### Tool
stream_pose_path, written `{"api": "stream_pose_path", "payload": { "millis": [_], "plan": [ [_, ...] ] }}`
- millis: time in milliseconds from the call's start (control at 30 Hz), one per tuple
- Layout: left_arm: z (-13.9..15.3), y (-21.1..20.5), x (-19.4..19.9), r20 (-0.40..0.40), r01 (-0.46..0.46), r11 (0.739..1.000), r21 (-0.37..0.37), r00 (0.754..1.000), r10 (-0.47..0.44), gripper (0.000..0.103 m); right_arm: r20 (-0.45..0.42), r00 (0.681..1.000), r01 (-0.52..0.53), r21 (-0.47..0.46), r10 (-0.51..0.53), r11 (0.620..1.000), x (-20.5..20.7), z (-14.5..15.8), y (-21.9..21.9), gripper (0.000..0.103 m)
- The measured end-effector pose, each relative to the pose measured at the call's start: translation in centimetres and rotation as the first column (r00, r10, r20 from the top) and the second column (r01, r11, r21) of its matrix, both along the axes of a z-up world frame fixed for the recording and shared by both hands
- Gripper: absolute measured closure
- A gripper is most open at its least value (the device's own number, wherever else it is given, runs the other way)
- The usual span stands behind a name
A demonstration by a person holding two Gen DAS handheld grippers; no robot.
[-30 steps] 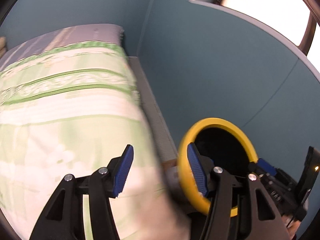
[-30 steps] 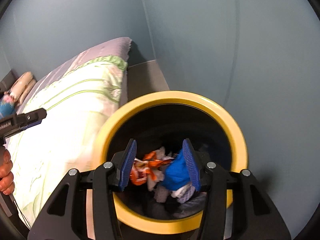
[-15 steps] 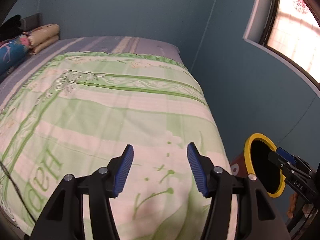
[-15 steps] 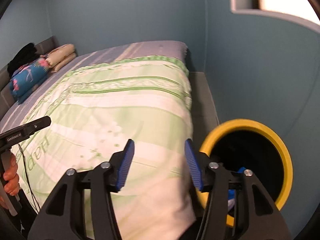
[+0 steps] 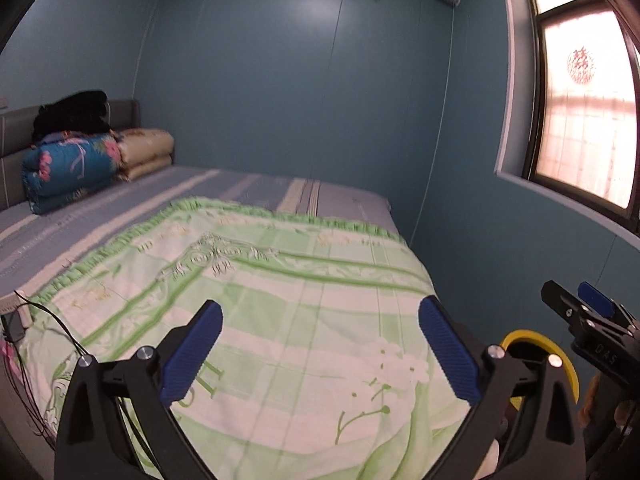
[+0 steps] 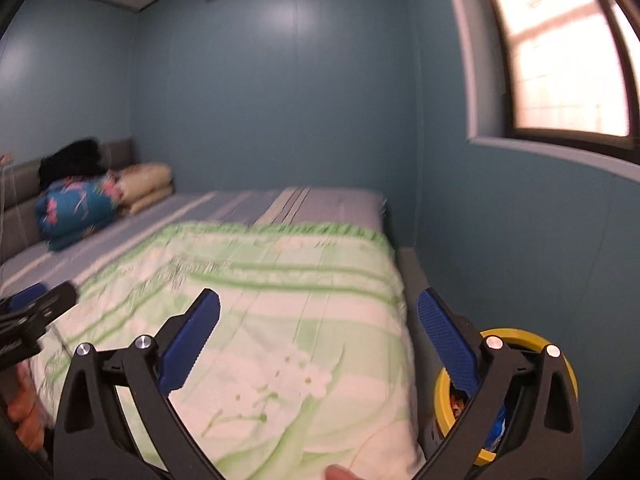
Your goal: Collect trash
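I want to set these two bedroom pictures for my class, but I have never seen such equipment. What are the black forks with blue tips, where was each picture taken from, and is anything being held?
No robot here: a person carries a hand-held clamp in each hand, and a wide-angle camera on each looks forward along its two prongs. One picture comes from the left gripper, the other from the right gripper. The blue strips are grip pads. Both sets of jaws have just been opening and stand wide, with nothing between them. Ahead is a bed with a green floral quilt and folded bedding by the headboard. Beside the bed stands a yellow-rimmed bin with crumpled trash inside. Each camera also catches the other clamp at its edge.
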State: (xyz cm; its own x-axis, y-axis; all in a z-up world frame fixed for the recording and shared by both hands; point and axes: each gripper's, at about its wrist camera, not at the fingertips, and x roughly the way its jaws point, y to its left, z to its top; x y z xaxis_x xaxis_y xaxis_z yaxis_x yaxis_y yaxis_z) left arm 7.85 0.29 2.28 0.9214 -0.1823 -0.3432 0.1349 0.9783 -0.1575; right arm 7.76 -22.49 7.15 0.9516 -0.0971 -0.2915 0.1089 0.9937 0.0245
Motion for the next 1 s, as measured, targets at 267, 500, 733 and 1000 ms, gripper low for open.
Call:
{"api": "stream_pose_path", "payload": {
  "millis": [267,500,733,1000],
  "plan": [
    [2.3,0.2,-4.9,0.157,-0.043,0.999,-0.001,0.987,0.042,0.008,0.106,0.994,0.030,0.010,-0.031,0.999,-2.9,0.9,1.1,0.008],
    [2.4,0.3,-6.5,0.177,-0.036,0.999,-0.037,0.983,0.042,0.008,0.139,0.990,0.030,0.024,-0.033,0.999,-4.6,0.9,1.9,0.008],
    [2.1,0.4,-6.2,0.160,-0.042,0.998,-0.048,0.986,0.049,0.008,0.133,0.991,0.029,0.017,-0.031,0.999,-4.5,0.5,2.1,0.008],
    [1.9,0.4,-6.1,0.156,-0.039,0.998,-0.047,0.987,0.046,0.008,0.125,0.992,0.027,0.023,-0.030,0.999,-4.4,0.3,2.1,0.008]
  ]
}}
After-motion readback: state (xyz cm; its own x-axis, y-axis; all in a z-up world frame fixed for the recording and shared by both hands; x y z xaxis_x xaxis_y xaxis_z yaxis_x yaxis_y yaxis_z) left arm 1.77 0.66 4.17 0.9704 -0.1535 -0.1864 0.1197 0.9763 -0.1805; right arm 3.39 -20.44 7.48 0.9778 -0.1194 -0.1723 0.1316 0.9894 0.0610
